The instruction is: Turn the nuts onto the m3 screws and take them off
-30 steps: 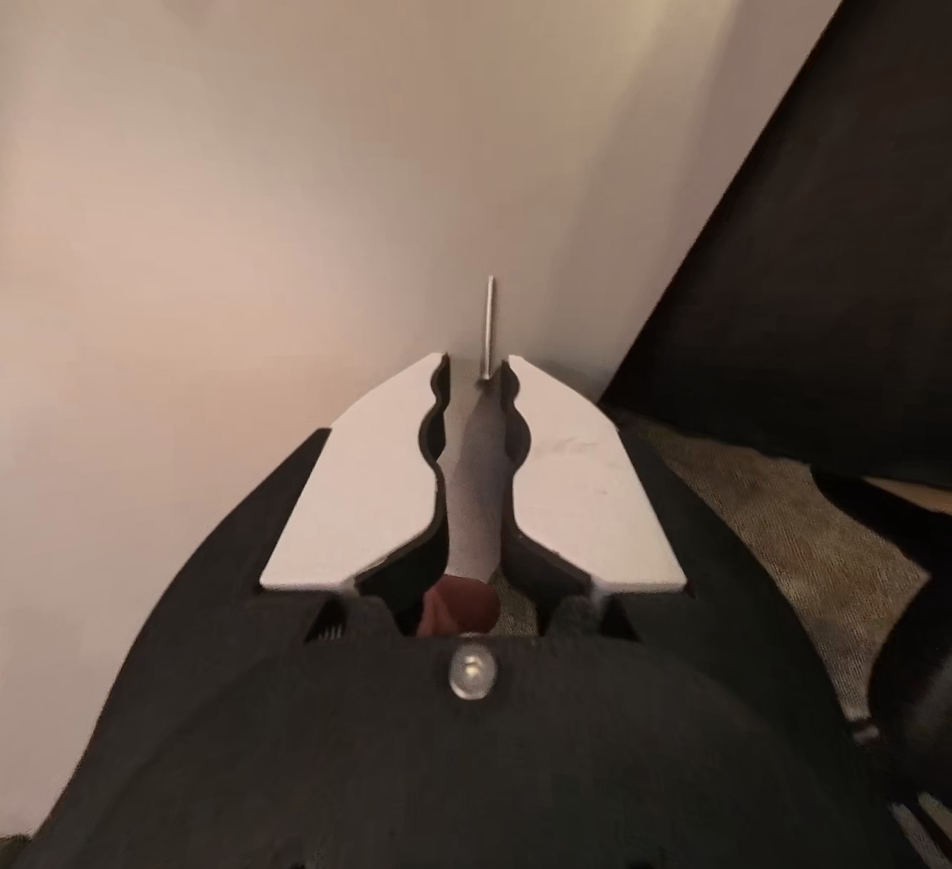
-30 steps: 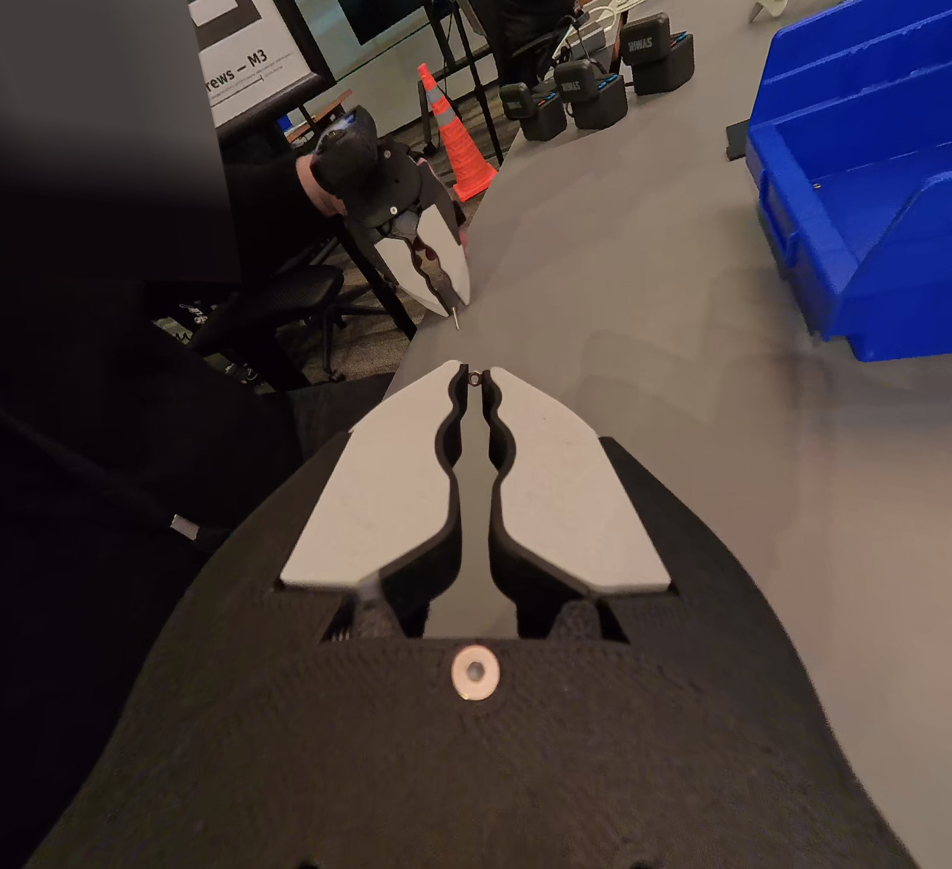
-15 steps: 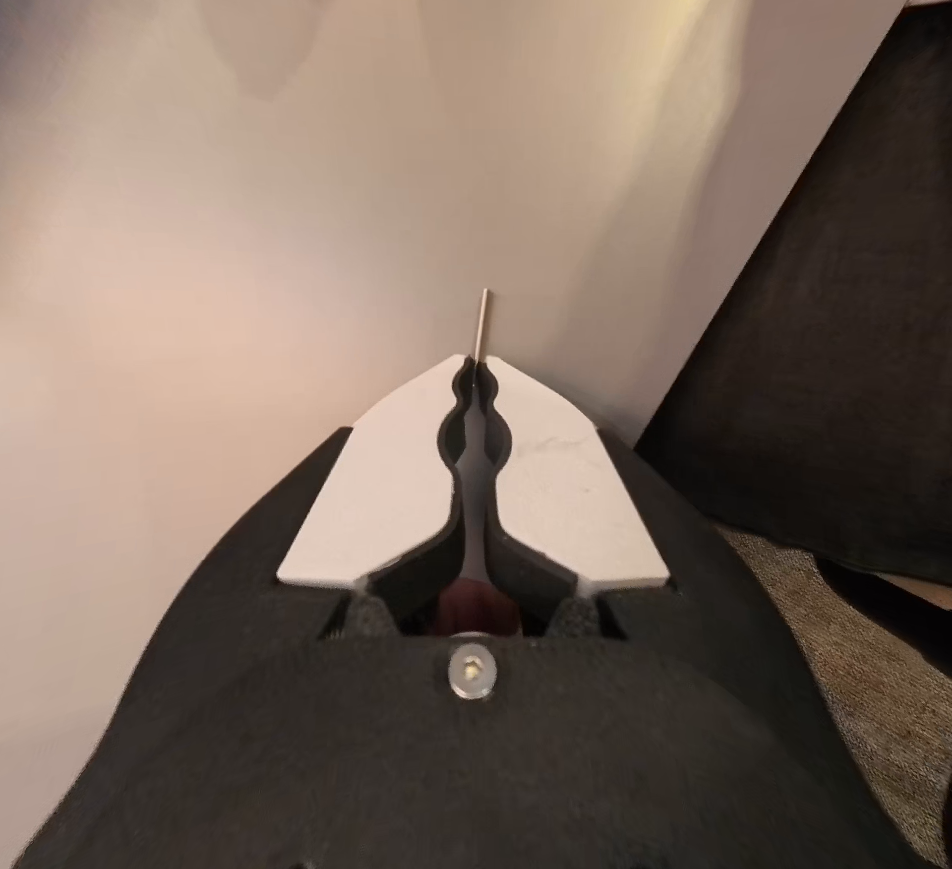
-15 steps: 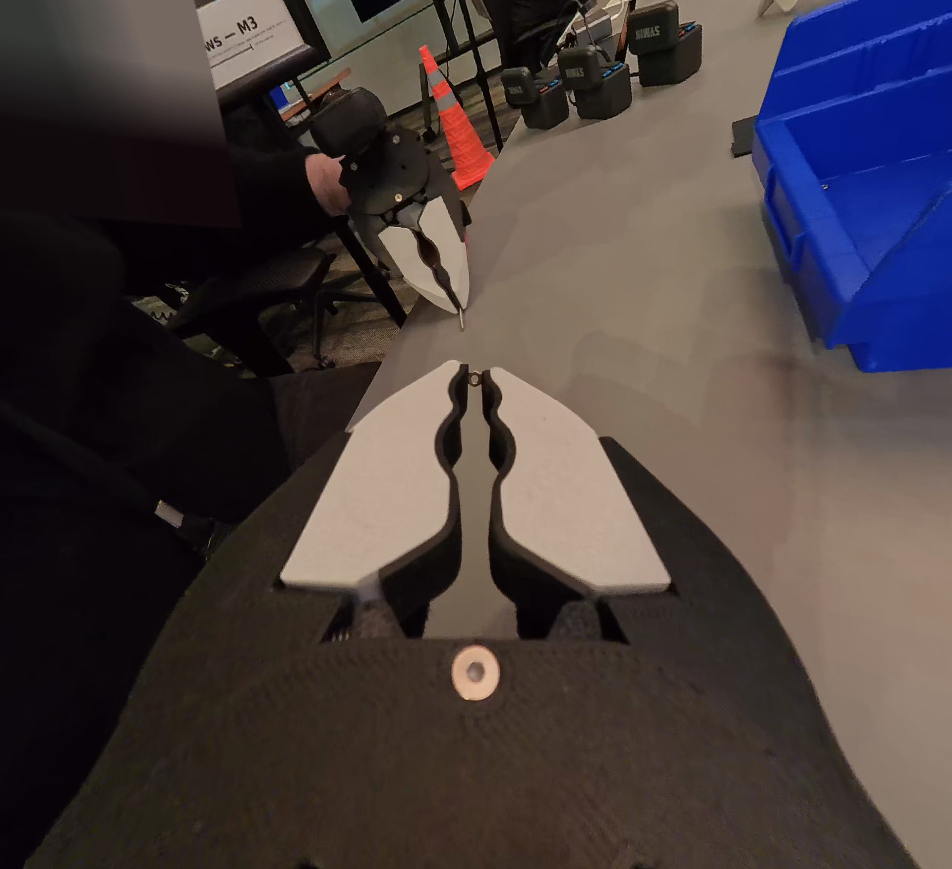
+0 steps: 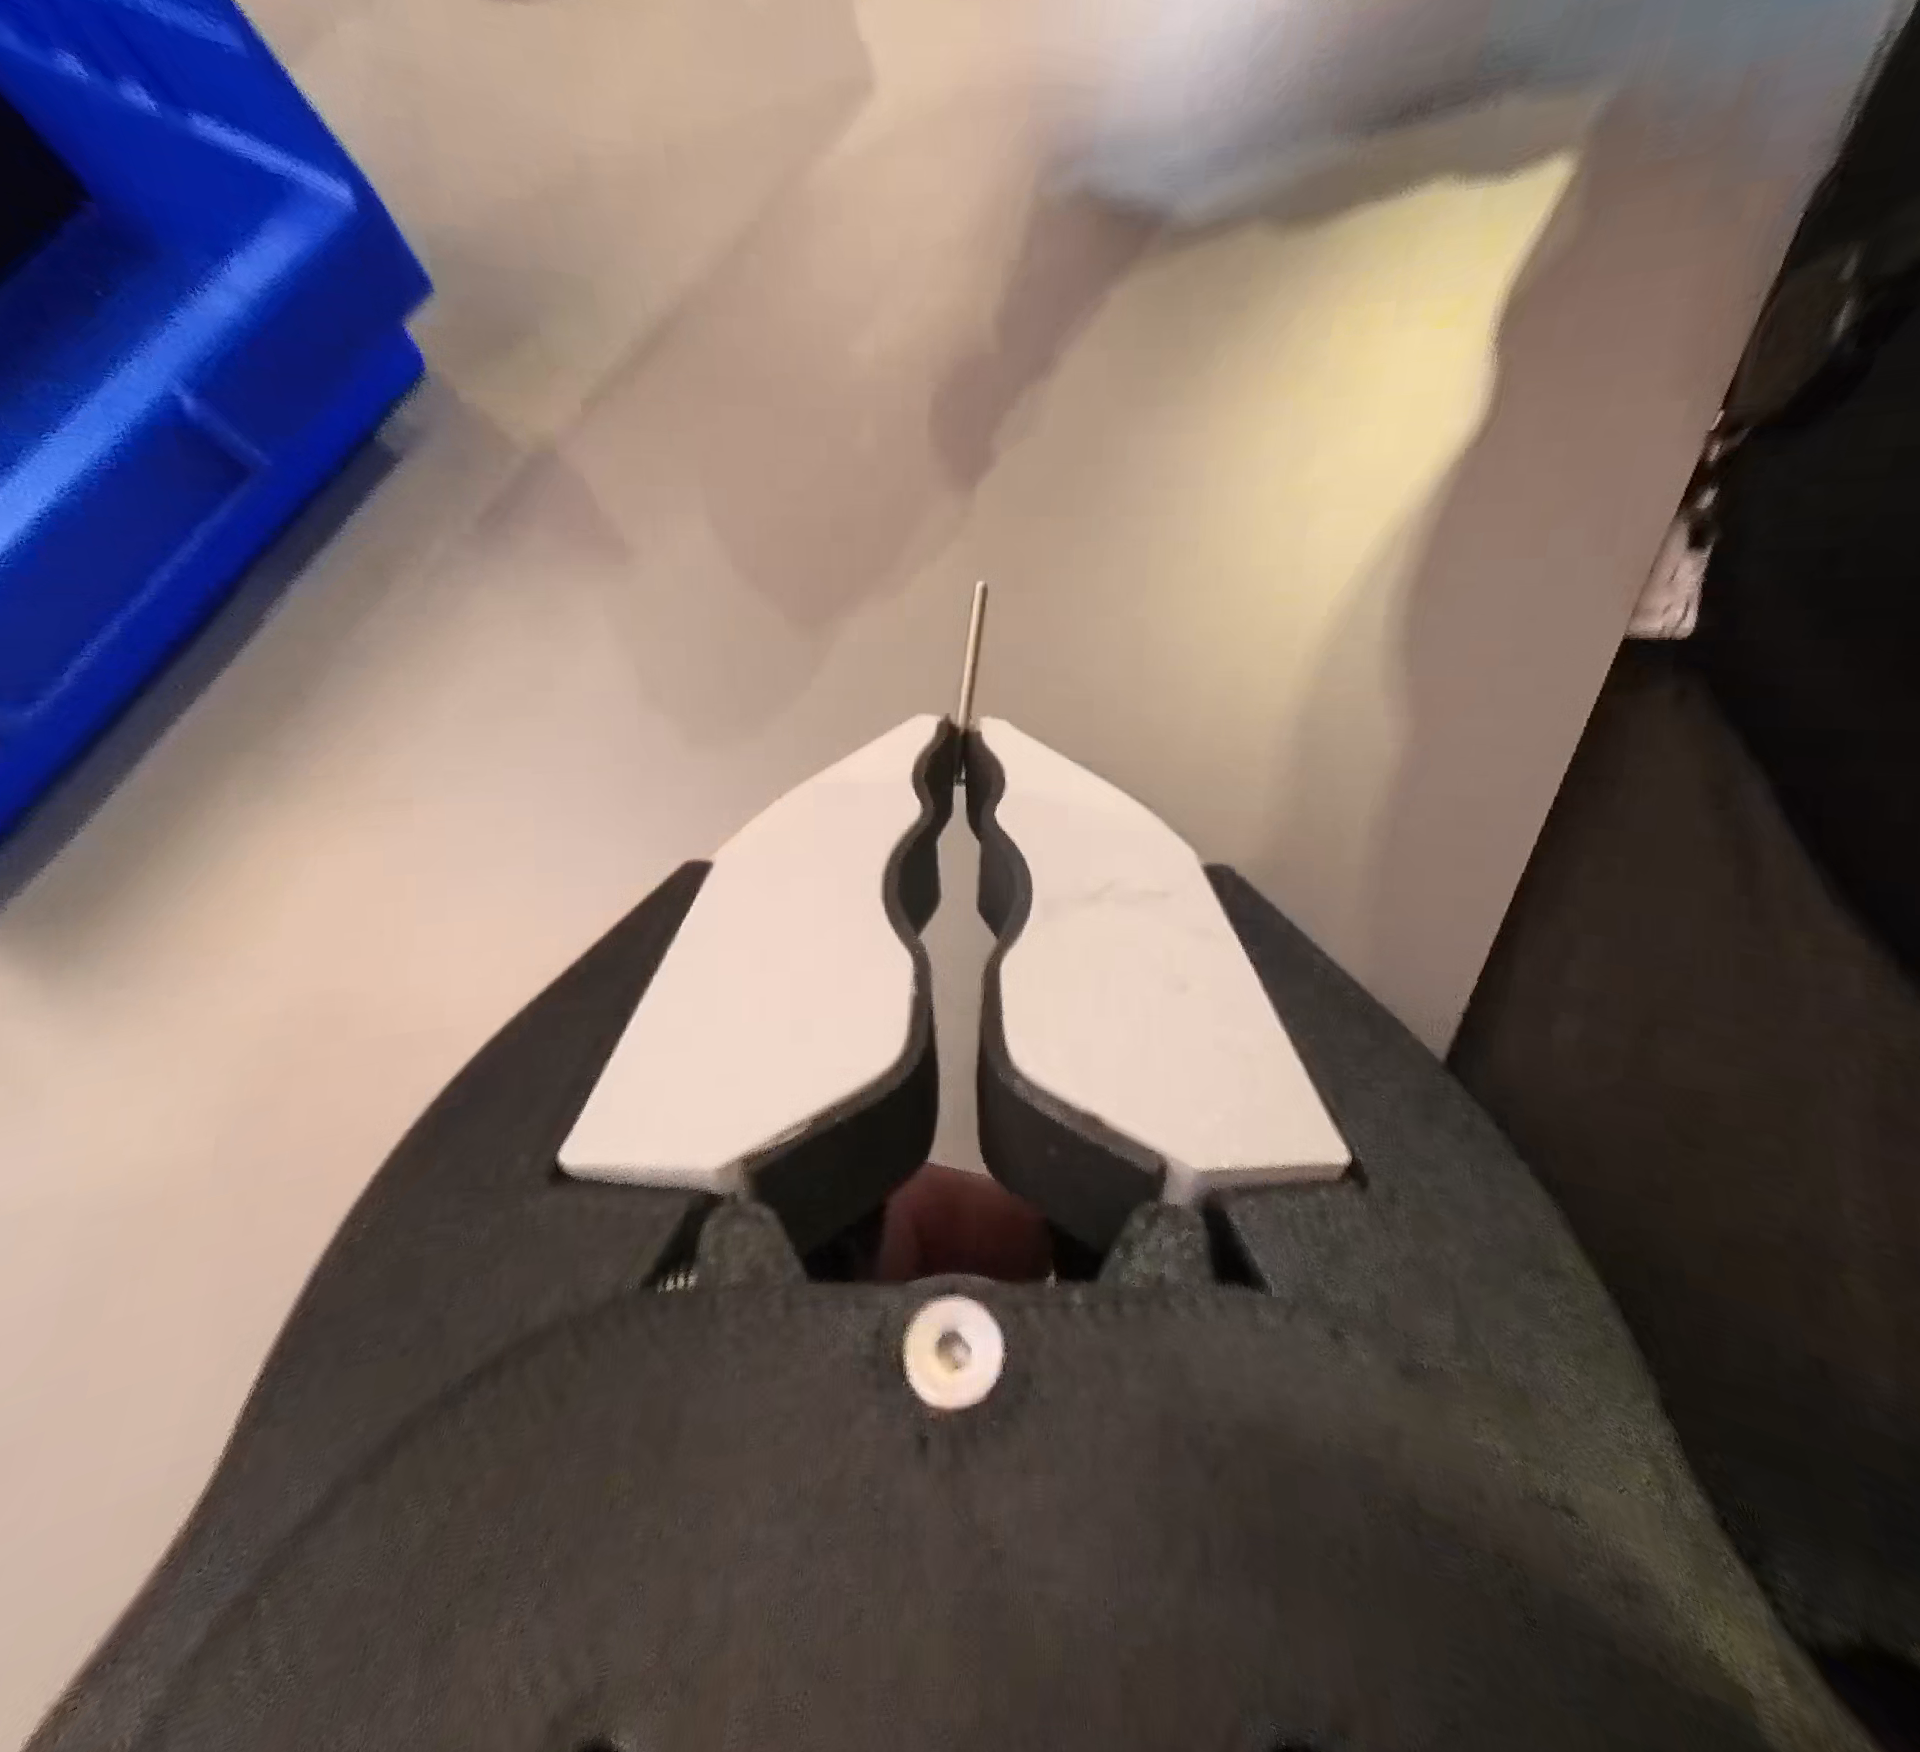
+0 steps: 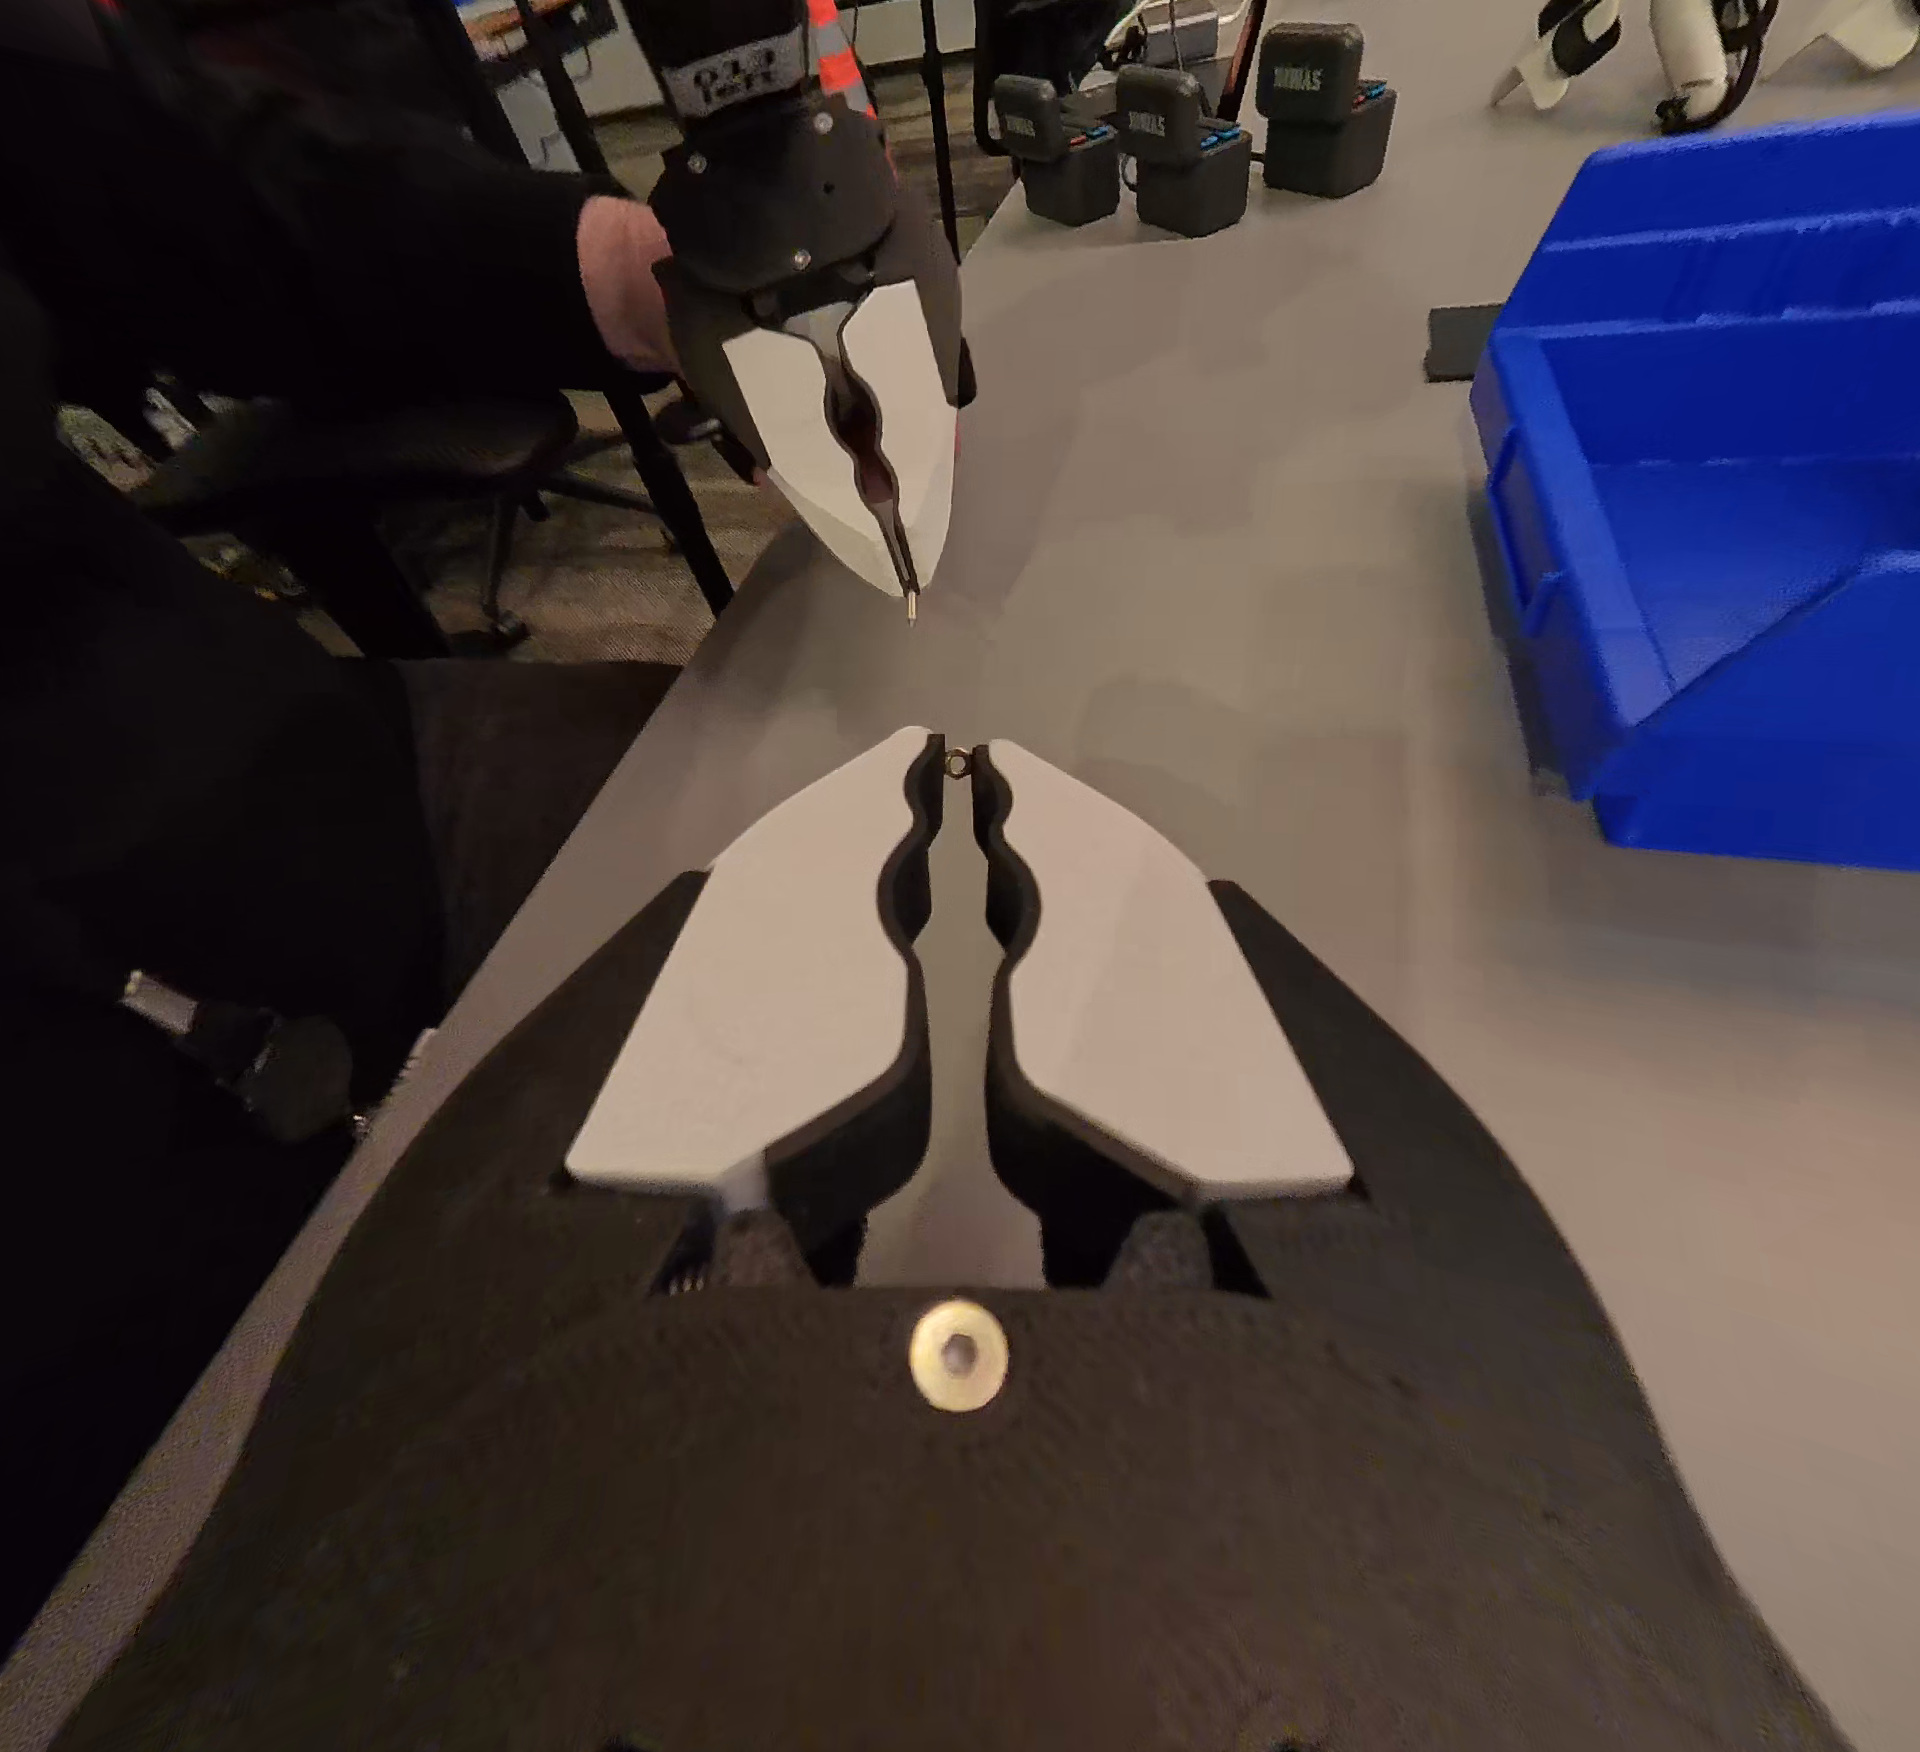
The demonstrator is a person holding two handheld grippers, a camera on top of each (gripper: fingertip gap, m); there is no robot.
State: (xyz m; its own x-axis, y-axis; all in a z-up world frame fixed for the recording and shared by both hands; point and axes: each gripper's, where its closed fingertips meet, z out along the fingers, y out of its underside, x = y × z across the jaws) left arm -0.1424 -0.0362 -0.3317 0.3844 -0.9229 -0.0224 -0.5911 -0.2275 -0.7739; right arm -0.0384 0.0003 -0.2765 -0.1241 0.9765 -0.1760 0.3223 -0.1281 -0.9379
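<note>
The left gripper (image 5: 961, 734) has its jaws pressed together on the head end of a thin M3 screw (image 5: 972, 653), whose shank sticks straight out past the tips over the grey table (image 5: 623, 559). From the other side the same gripper (image 6: 906, 582) hangs above the table's near edge, tips angled down, the screw (image 6: 911, 609) poking from them; a hand (image 6: 623, 289) in a dark sleeve holds its black body.

The right gripper (image 6: 958, 755) sits lower and closer, its jaws nearly together and pinching a small nut (image 6: 957, 761) right at the tips. The nut and the screw's free end face each other but stay apart, with bare table showing between them.

A blue bin (image 6: 1714, 476) stands on the table to the right, well clear of both grippers; its corner (image 5: 187, 268) also shows in the left wrist view. Farther back are three dark battery packs (image 6: 1195, 144) and an orange cone (image 6: 836, 50) beyond the table edge.
</note>
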